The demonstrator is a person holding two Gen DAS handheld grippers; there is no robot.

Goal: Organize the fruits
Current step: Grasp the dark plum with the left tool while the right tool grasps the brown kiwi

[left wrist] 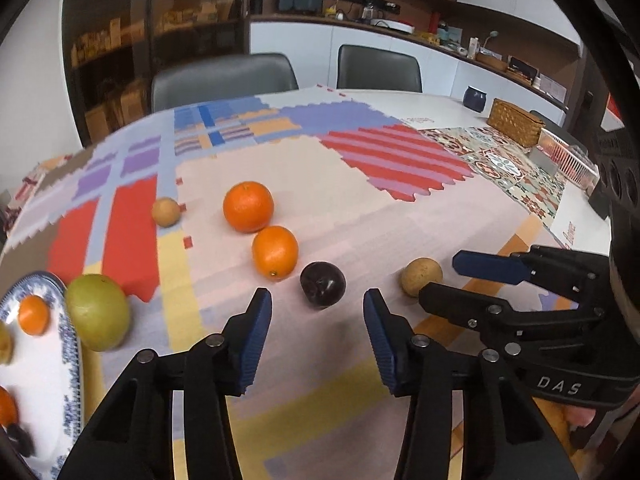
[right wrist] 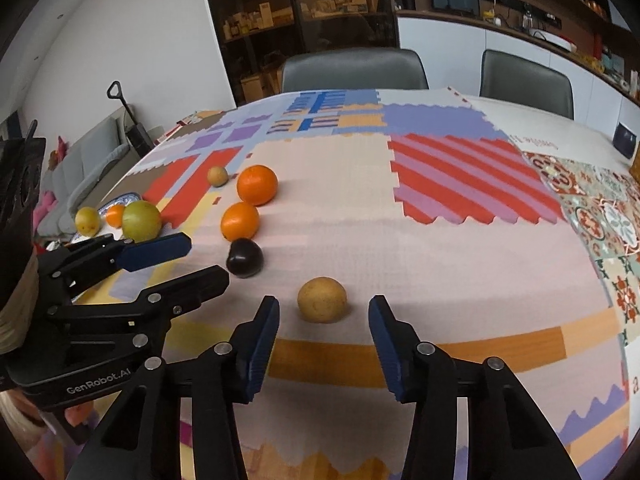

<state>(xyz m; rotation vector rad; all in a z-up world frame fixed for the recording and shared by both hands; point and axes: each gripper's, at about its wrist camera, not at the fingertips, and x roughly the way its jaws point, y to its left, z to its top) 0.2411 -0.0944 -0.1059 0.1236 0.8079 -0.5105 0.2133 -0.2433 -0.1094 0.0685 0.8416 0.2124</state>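
Two hand-held grippers hover side by side over a table covered in a bright patchwork cloth (right wrist: 440, 248). The left gripper (left wrist: 318, 328) is spread wide and empty, with a dark plum (left wrist: 322, 286) lying just beyond its fingertips. The right gripper (right wrist: 324, 330) is equally wide and empty, with a tan round fruit (right wrist: 322, 300) on the cloth just ahead between its fingertips, not touched. Beyond the plum lie two oranges (left wrist: 275, 252) close together, then a second, smaller tan fruit (left wrist: 165, 211). At the table's left edge a blue-patterned white plate (left wrist: 48, 376) holds a small orange (left wrist: 33, 315) and other partly hidden fruit; a green fruit (left wrist: 98, 312) rests at its rim. Two grey chairs (right wrist: 354, 68) stand at the far edge.
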